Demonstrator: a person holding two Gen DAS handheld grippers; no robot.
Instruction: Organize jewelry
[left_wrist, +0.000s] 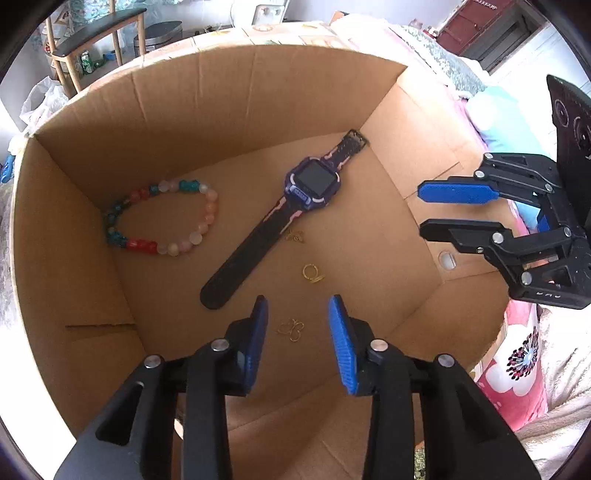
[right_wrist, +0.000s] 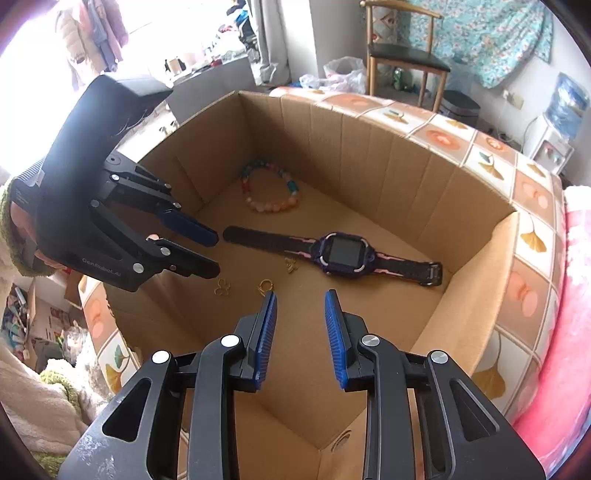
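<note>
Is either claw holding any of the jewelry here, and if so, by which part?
Nothing is held. The left claw and right claw are both open and empty above the cardboard box.

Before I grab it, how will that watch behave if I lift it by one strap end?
The watch will probably droop: its straps look thin and bendy, while the chunky case sits mid-length. It lies flat on the cardboard box floor, so the pads may struggle to get under it.

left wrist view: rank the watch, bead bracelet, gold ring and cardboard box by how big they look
1. cardboard box
2. watch
3. bead bracelet
4. gold ring
The ring lies nearer the camera than the bracelet, yet looks far smaller.
</note>
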